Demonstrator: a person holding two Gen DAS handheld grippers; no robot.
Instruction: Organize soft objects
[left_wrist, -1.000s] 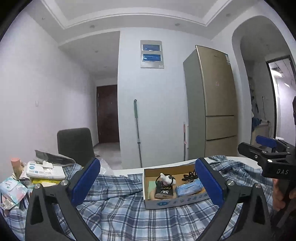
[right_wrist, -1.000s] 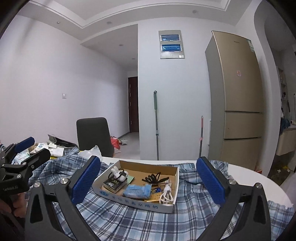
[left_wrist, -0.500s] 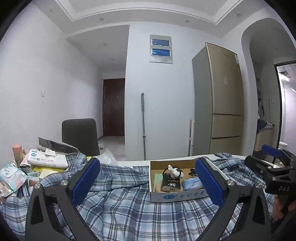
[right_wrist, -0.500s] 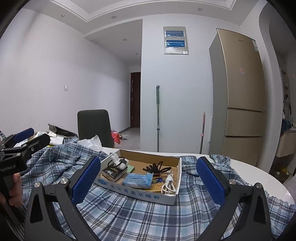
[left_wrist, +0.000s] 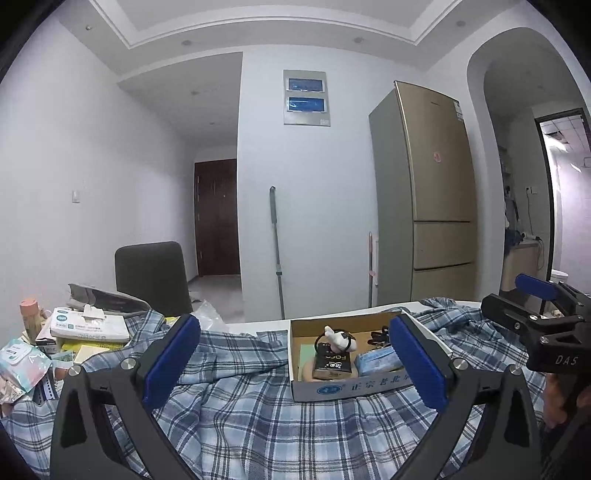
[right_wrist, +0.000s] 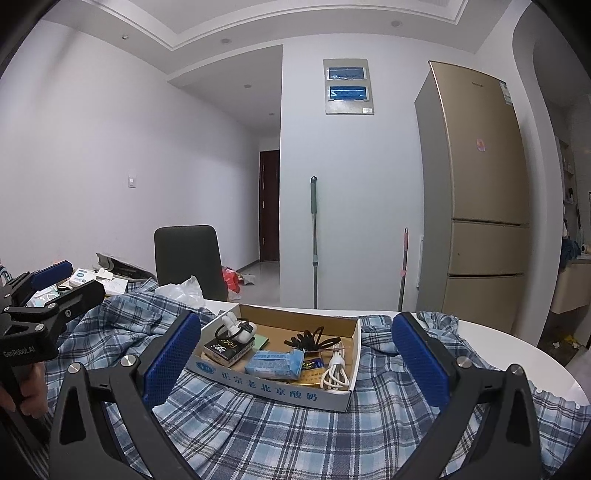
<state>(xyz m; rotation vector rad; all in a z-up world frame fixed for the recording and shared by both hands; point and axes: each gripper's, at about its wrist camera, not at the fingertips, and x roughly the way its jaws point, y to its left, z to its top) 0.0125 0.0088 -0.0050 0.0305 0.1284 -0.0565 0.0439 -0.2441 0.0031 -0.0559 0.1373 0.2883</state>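
Right now we have the blue plaid shirt (left_wrist: 236, 398) spread crumpled across the white table (right_wrist: 517, 347), filling the lower half of both wrist views from about eight o'clock round to four o'clock. On top of the cloth sits an open cardboard box (right_wrist: 280, 384), at roughly one o'clock from our left gripper (left_wrist: 295, 365) and dead ahead at twelve o'clock from our right gripper (right_wrist: 295, 360). Inside it we see a black packet (right_wrist: 225, 349) with a small white figure (right_wrist: 232, 321) just beside it, a blue pack (right_wrist: 275, 363), black cords (right_wrist: 310, 339) and a coiled white cable (right_wrist: 336, 369). Both claws are spread wide, blue pads (left_wrist: 171, 360) well apart, and neither grips anything; each hangs above the shirt without touching it that we can tell. From the left wrist view, the right gripper shows at three o'clock; from the right wrist view, the left gripper shows at nine o'clock. Off at nine o'clock on the left view lie a tissue pack (left_wrist: 90, 325) and a wipes pouch (left_wrist: 20, 363). Beyond the table stand a dark chair (right_wrist: 188, 258), a mop handle (right_wrist: 314, 236) against the wall and a gold refrigerator (right_wrist: 480, 206).
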